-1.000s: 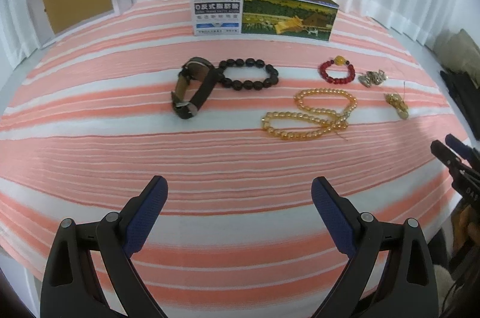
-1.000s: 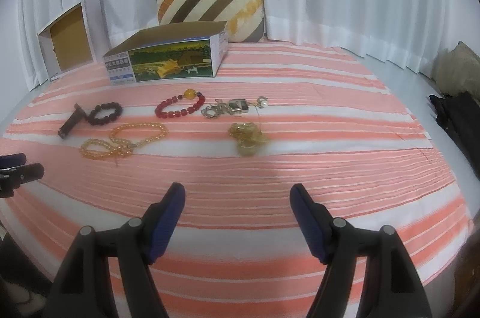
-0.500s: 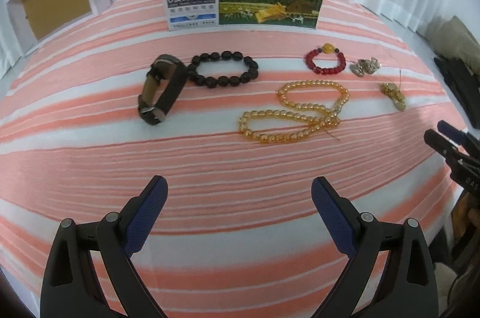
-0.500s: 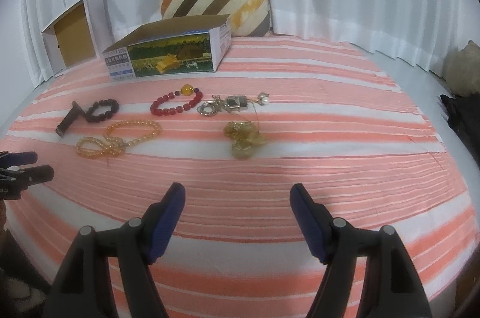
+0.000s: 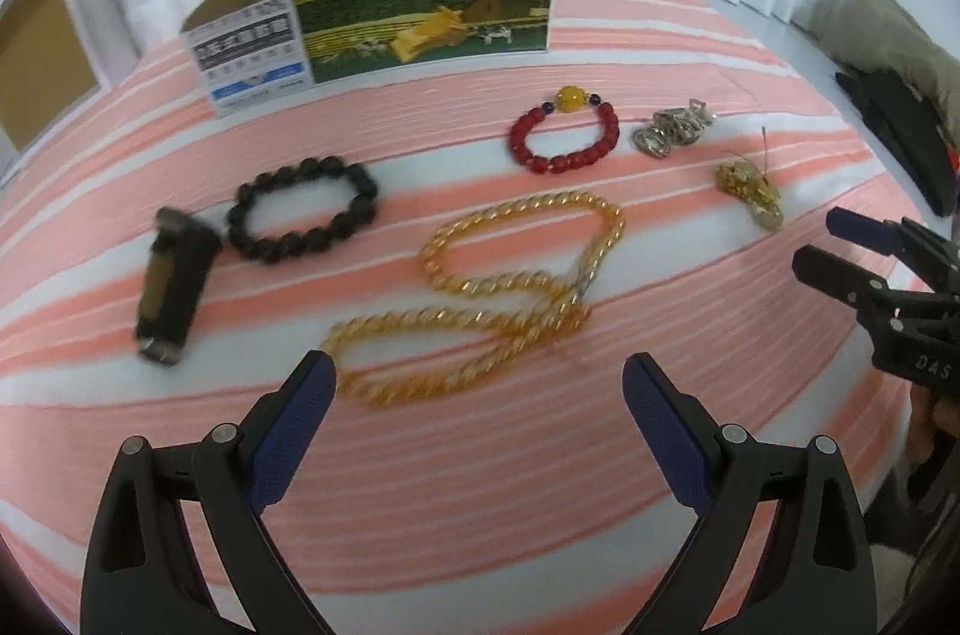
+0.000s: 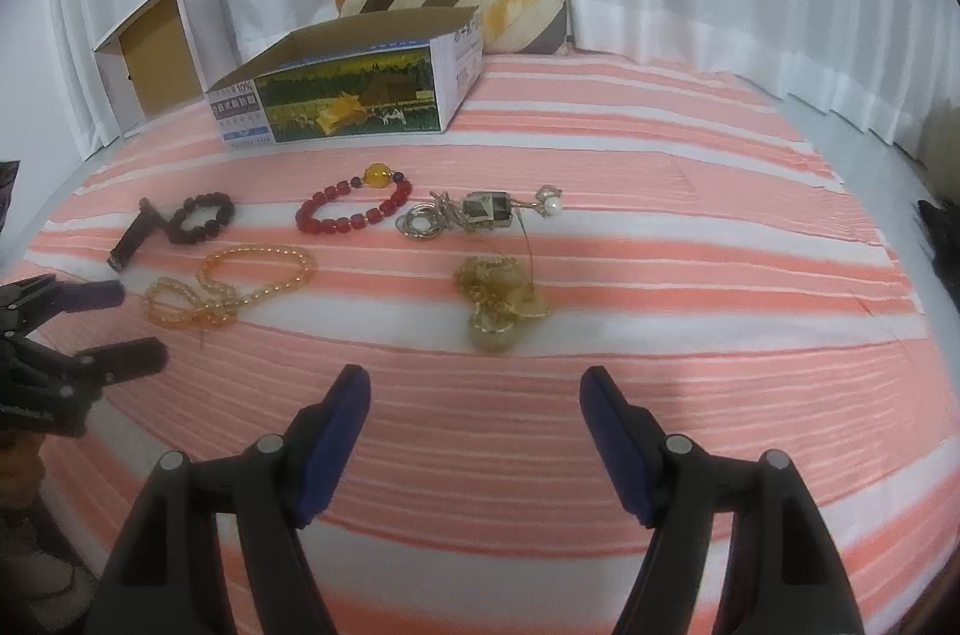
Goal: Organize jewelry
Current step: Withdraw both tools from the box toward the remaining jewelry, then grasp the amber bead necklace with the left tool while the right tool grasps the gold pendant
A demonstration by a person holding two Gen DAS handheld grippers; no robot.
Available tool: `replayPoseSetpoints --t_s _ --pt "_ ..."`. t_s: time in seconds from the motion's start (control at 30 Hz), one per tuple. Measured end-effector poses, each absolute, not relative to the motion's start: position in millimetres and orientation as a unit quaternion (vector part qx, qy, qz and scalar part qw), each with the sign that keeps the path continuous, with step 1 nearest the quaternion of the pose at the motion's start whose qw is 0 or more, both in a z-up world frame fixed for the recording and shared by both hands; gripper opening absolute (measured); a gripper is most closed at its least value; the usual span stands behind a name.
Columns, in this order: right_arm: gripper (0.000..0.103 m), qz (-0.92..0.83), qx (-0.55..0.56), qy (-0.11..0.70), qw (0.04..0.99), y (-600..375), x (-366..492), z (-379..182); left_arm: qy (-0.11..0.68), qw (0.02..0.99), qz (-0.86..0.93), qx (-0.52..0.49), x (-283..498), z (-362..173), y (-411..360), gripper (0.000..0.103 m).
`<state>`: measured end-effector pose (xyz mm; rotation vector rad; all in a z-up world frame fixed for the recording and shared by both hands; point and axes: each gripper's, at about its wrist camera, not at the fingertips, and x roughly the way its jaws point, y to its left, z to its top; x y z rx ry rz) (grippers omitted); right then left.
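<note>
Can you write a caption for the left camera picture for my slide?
Open left gripper hovering near an amber bead necklace, with bracelets and an open printed box on a pink striped cloth.

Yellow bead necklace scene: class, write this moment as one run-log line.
left gripper: open, near yellow bead necklace | right gripper: open, empty | printed box: open

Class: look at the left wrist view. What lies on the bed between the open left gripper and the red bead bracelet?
In the left wrist view, the long amber bead necklace lies looped on the striped bedspread between the left gripper and the red bead bracelet.
</note>
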<state>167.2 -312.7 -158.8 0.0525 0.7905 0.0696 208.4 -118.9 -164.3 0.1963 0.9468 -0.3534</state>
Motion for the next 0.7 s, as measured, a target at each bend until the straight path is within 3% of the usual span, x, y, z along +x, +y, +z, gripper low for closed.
replayPoseSetpoints --t_s 0.43,0.5,0.6,0.67,0.7 --pt "0.074 0.069 -0.016 0.419 0.905 -318 228 -173 0.452 0.871 -0.164 0.1 230 -177 -145 0.097" --pt "0.067 0.075 -0.025 0.416 0.906 -314 231 -173 0.45 0.873 -0.162 0.099 230 -178 -145 0.092" --pt "0.046 0.076 -0.043 0.409 0.908 -308 231 -172 0.438 0.878 -0.165 0.096 227 -174 -142 0.07" --pt "0.027 0.072 -0.043 0.408 0.909 -308 229 -172 0.434 0.879 -0.171 0.096 226 -172 -141 0.041" --pt "0.026 0.069 -0.042 0.408 0.909 -308 227 -172 0.434 0.879 -0.173 0.095 225 -171 -140 0.031"
